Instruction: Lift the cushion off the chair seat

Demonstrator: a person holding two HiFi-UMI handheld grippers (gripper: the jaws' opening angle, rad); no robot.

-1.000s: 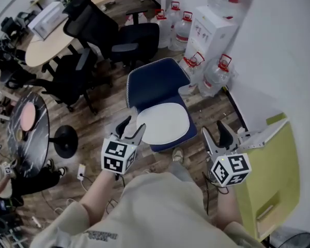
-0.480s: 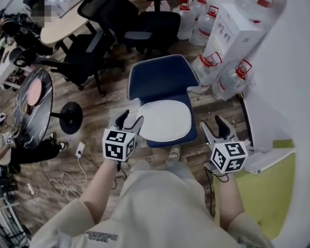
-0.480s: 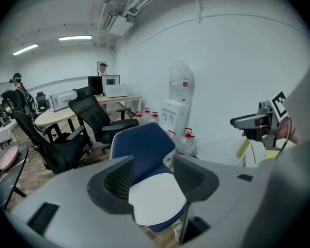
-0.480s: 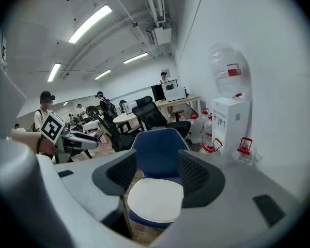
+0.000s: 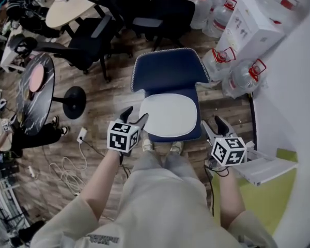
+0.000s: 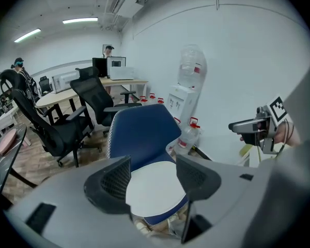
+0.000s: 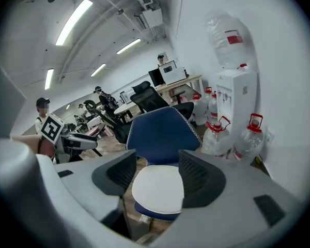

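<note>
**Approach to the chair: head view with both gripper views.** Since the earlier frames, the left gripper (image 5: pixel 135 116) and the right gripper (image 5: pixel 213 127) have descended toward the blue chair (image 5: pixel 168 70) and now flank the front of its seat. The left one is at the front-left edge of the white cushion (image 5: pixel 169 115). The right one is just off the seat's front-right corner.

The cushion lies flat on the seat, not yet lifted. The left jaws have just been opening and stand moderately wide. The right jaws stand apart by a similar gap. Neither pair holds anything, and each gripper view shows the cushion beyond the gap, not between the pads. This is judged to be the reach before a two-sided grasp.

**Not resolved:**
- Whether the left jaw tip touches the cushion's edge or only overlaps it in the head view.
- The cushion's underside, and any tie fixing it to the seat.
- The chair's legs, which are hidden beneath the seat and the person's body.
</note>
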